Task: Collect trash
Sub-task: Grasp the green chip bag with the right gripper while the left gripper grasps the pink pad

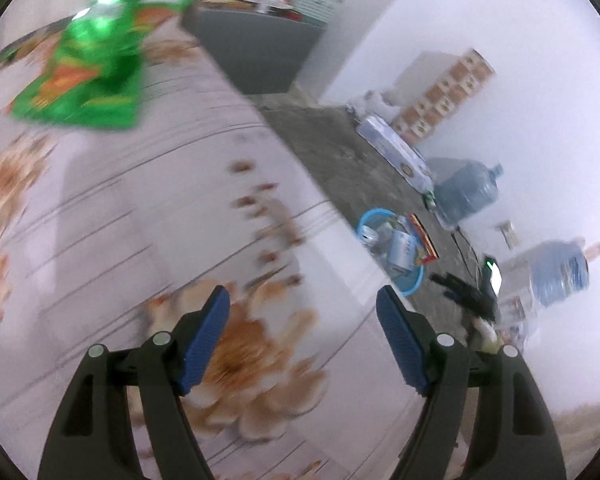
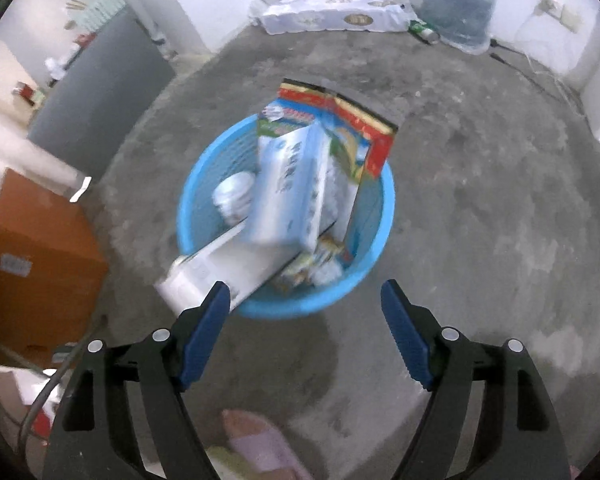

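Two views, both blurred. Left wrist: my left tool (image 1: 303, 340) is wide, nothing between the pads, above the flowered table (image 1: 100, 220). Green snack bag (image 1: 88, 64), next trash to collect, lies well ahead near the table's far end. Risk: pads skid on slick foil, or pinch only a corner and the bag slips out. Its print is too smeared to read.

Right wrist: my right tool (image 2: 305, 340) is wide and empty above the blue basket (image 2: 380, 216) on the floor. Basket is overfull; the white-blue carton (image 2: 288, 192) and a flat box poke past the rim. More trash could bounce out or tip it. Carton lettering unreadable.
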Tool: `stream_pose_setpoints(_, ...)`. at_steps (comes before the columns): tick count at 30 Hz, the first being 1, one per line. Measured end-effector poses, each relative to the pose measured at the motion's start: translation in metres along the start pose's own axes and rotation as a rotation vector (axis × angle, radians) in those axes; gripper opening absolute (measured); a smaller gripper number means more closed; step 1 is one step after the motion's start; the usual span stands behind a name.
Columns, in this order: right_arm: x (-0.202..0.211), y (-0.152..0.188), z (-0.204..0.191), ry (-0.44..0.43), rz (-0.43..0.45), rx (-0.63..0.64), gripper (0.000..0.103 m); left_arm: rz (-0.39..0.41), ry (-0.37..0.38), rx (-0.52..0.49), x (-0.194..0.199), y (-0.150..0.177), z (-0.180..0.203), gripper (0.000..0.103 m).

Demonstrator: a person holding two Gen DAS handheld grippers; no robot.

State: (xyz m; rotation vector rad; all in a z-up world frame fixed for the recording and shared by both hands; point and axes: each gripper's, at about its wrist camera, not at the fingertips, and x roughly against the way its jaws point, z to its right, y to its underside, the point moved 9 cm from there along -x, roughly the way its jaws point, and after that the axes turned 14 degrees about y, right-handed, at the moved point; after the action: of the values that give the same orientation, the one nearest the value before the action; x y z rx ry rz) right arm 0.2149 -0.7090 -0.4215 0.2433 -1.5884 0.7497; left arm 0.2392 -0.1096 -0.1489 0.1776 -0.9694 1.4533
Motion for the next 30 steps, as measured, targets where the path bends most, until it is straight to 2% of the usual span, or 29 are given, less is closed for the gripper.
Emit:
stream_pose_setpoints(4, 0.034, 0.021, -0.013, -0.084, -0.001, 0.007, 0.076, 0.059, -0.023, 0.064, 0.024, 0.008, -0.016, 0.074)
stream_pose_setpoints(9, 0.093, 0.022, -0.066, -0.2, 0.06, 0.089, 0.076, 0.162, -0.07, 0.119, 0.069, 0.012, -0.045, 0.074)
stream_pose_setpoints(15, 0.177, 0.007, -0.186, -0.432, 0.17, 0.245, 0.079, 0.319, -0.142, 0.228, 0.132, 0.004, -0.097, 0.08)
stream_pose_setpoints(19, 0.227, 0.024, -0.305, -0.605, 0.196, 0.44, 0.085, 0.412, -0.216, 0.318, 0.172, -0.018, -0.145, 0.082)
stream_pose_setpoints(21, 0.238, 0.037, -0.358, -0.669, 0.172, 0.517, 0.087, 0.444, -0.261, 0.356, 0.188, -0.038, -0.177, 0.085)
stream_pose_setpoints(26, 0.244, 0.064, -0.464, -0.72, 0.158, 0.658, 0.088, 0.485, -0.372, 0.485, 0.205, -0.09, -0.25, 0.086)
stream_pose_setpoints(28, 0.241, 0.071, -0.504, -0.749, 0.132, 0.69, 0.088, 0.52, -0.378, 0.544, 0.21, -0.112, -0.279, 0.086)
stream_pose_setpoints(30, 0.233, 0.074, -0.529, -0.742, 0.116, 0.692, 0.088, 0.518, -0.384, 0.624, 0.21, -0.124, -0.308, 0.086)
